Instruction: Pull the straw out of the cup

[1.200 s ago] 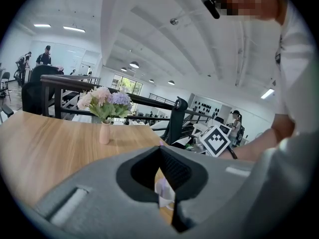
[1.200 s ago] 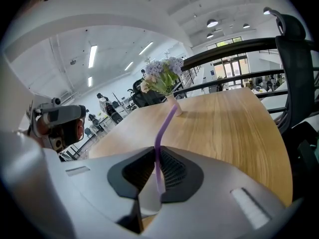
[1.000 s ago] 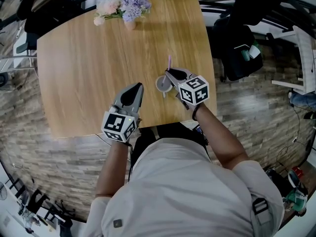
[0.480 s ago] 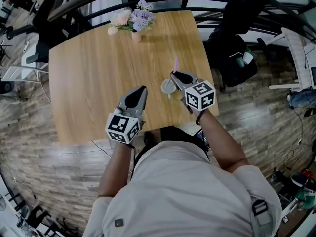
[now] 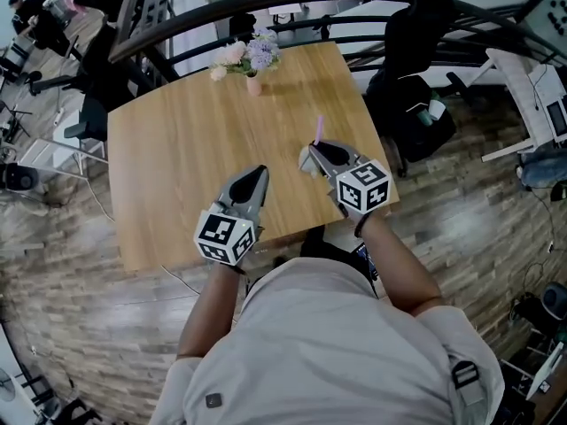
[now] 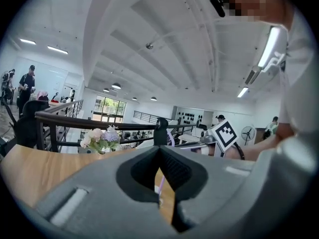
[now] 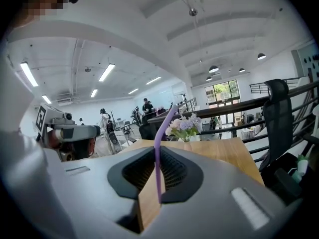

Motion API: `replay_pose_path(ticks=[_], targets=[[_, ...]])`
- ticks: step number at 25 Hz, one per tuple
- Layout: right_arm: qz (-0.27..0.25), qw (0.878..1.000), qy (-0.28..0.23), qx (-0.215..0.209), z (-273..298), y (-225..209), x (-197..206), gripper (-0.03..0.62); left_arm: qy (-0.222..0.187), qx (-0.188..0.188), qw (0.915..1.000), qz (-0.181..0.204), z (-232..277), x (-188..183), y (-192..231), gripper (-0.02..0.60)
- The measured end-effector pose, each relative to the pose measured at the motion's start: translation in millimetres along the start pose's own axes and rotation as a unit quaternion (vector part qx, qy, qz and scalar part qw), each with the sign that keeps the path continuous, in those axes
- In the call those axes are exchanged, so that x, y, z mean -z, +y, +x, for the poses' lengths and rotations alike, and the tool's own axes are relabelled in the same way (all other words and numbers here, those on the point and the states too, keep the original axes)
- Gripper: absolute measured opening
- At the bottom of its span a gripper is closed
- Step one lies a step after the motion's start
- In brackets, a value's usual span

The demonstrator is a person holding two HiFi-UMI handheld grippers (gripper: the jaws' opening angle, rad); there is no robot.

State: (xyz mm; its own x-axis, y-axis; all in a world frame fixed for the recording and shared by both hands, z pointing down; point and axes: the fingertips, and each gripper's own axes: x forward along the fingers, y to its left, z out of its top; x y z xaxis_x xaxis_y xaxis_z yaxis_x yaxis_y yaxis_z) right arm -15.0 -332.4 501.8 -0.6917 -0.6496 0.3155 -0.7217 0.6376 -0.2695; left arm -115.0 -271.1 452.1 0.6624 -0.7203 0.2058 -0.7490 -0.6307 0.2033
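Straw [image 5: 319, 130] higher, in right tool [image 5: 316, 150]

Flowers [image 5: 246, 56] on table [image 5: 177, 175], beyond straw [image 5: 318, 131]

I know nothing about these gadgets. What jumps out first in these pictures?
A purple straw stands pinched upright in the right tool, over the near right part of the wooden table. A small vase of pink and lilac flowers sits at the table's far edge. The left tool, shut and empty, hovers over the near edge.
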Motion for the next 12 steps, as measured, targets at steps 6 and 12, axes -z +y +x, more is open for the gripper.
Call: replay_pose_path(ticks=[6, 12], targets=[[-0.020, 0.999, -0.035, 0.003, -31, 61, -6, 0.041, -0.011, 0.022, 0.9996, 0.016, -51, -1, -20, 0.005], [-0.038, 0.998, -0.056, 0.004, -64, 118, -2, 0.041, -0.022, 0.043, 0.9987, 0.014, -89, 4, -37, 0.005]])
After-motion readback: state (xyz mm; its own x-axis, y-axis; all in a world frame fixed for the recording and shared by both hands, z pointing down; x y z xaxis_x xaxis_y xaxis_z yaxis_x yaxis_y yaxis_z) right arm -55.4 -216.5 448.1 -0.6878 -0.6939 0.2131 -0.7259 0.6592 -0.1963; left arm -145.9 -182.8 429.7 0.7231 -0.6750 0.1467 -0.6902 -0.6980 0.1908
